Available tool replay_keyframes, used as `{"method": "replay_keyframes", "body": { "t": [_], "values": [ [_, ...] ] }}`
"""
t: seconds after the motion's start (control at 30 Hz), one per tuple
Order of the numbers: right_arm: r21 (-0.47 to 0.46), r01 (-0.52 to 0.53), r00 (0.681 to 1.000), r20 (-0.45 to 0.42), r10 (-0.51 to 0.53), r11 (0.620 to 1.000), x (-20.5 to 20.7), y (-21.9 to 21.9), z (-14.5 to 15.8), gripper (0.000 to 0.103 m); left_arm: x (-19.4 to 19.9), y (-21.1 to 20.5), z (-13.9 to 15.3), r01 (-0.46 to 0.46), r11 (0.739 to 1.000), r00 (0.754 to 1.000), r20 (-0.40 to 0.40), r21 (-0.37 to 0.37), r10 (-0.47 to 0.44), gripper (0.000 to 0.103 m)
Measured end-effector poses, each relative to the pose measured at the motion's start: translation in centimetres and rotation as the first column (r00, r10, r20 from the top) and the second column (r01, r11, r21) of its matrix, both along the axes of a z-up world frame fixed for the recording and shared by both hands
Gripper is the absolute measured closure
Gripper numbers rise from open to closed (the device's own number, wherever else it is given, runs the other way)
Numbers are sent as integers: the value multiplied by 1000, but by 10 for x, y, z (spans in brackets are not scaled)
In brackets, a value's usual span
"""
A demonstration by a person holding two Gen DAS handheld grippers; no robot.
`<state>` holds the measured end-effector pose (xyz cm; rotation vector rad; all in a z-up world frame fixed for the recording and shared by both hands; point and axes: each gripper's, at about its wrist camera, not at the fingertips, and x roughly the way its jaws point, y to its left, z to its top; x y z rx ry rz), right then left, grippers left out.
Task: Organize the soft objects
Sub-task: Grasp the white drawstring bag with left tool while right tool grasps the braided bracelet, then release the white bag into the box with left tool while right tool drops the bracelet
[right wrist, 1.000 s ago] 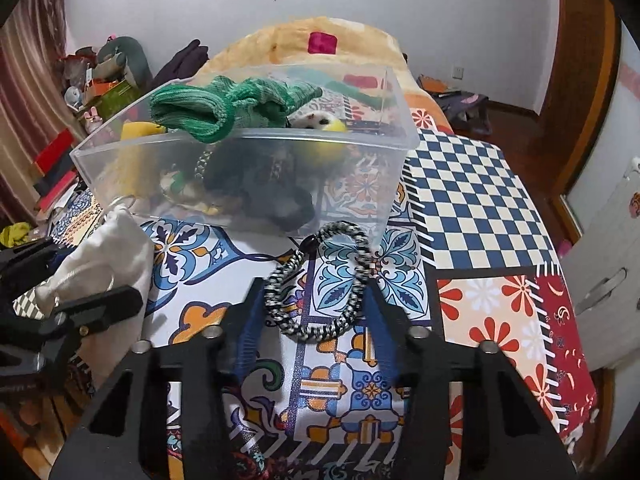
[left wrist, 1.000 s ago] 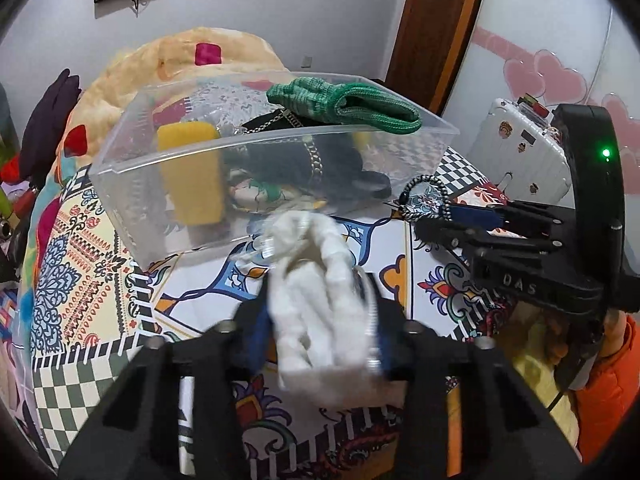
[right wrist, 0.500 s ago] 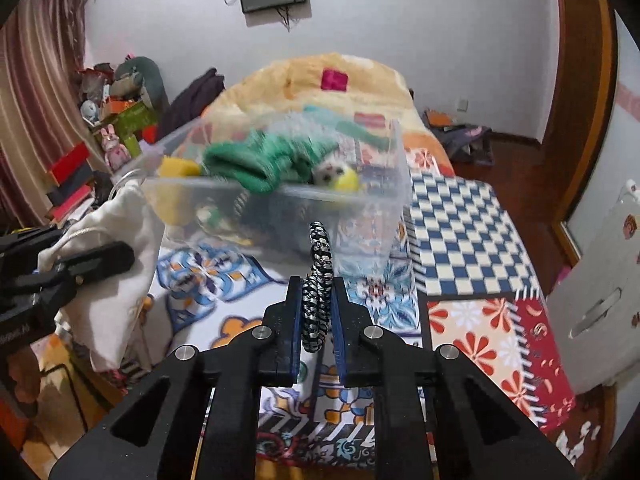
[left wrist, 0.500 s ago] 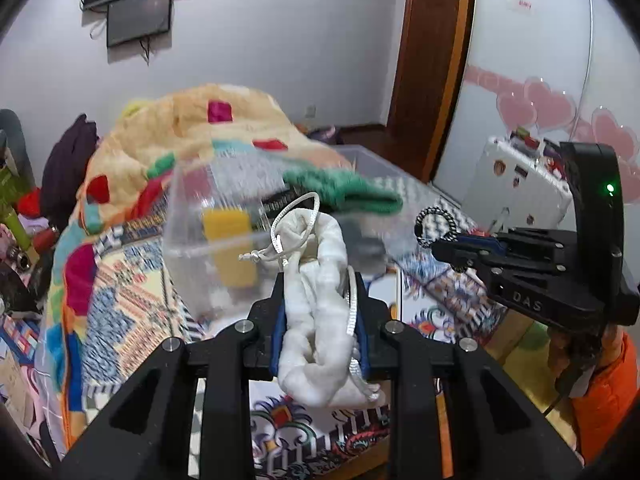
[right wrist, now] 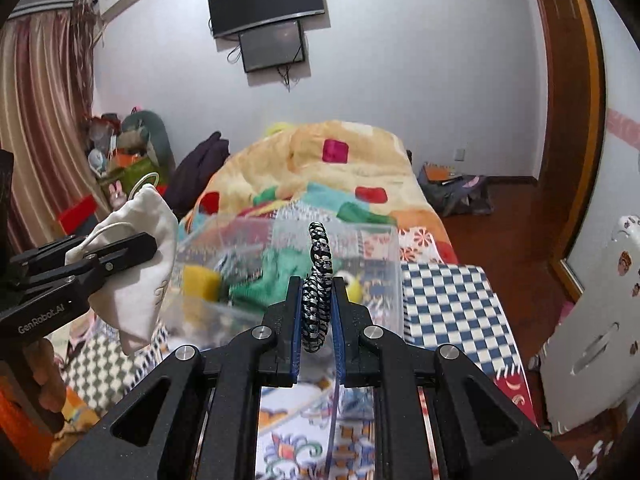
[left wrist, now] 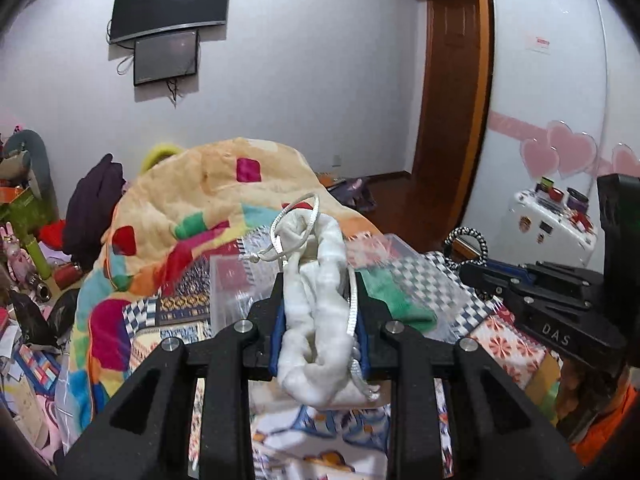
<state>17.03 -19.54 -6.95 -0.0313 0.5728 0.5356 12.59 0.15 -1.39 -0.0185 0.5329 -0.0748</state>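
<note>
While both views take in the bed (right wrist: 448,300) with its patterned cover and the heaped orange quilt (right wrist: 320,160), only the right wrist view shows the striped curtain (right wrist: 40,120) and the cluttered corner beside it; only the left wrist view shows the white suitcase (left wrist: 552,228) and the pink hearts (left wrist: 560,154) on the wall. Two dark screens (right wrist: 268,12) hang on the far wall in both.

Ahead of both grippers, a clear plastic bin (right wrist: 384,264) on the bed, blurred, with a green cloth (right wrist: 280,276) and a yellow block (right wrist: 200,284) inside. In the left wrist view, mostly hidden behind the held bag, only a corner (left wrist: 232,292) and some green showing.

Left gripper (left wrist: 318,312): closed on a white drawstring bag (left wrist: 316,320), bunched upright between the blue pads, top and cord loop above the fingertips, bottom sagging below. From the right wrist view, the same bag (right wrist: 140,280) seen side on, hanging left of the bin and above the bed.

Right gripper (right wrist: 316,312): clamped narrowly on a black-and-white braided ring (right wrist: 318,276), standing edge-on between the pads, upper half rising above the fingertips in front of the bin wall. From the left wrist view, that ring (left wrist: 468,242) as an open loop at the tip of the other gripper, well right of the bag.
</note>
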Motion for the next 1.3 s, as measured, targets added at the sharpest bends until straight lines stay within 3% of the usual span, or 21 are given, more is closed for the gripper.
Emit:
{"method": "replay_keyframes", "body": {
  "t": [0.4, 0.67, 0.73, 0.83, 0.9, 0.97, 1.07, 1.3],
  "values": [
    [-7, 27, 995, -96, -27, 1000, 44, 18, -24, 91, 54, 5, -32, -50, 999, 994, -95, -9, 49, 75],
    [-68, 39, 989, -139, -48, 997, 52, 20, -42, 89, 76, -1, -56, -46, 999, 985, -168, 19, 48, 75],
    [-84, 43, 987, -148, -55, 996, 53, 18, -43, 89, 79, -1, -60, -52, 998, 981, -187, 18, 54, 70],
    [-102, 50, 985, -157, -66, 994, 56, 17, -43, 82, 80, 0, -62, -58, 998, 979, -197, 25, 62, 55],
    [-110, 60, 985, -154, -77, 992, 56, 15, -42, 70, 77, 0, -61, -60, 998, 981, -184, 26, 64, 43],
    [-107, 70, 986, -144, -85, 992, 53, 12, -39, 59, 72, 0, -58, -57, 998, 983, -172, 21, 59, 39],
    [-97, 69, 989, -122, -81, 993, 49, 9, -32, 52, 64, 0, -51, -42, 999, 986, -161, 21, 45, 38],
    [-81, 55, 998, -15, -56, 995, 25, 6, -3, 49, 32, 4, -23, -21, 999, 997, -80, -33, 18, 37]
  ]
}}
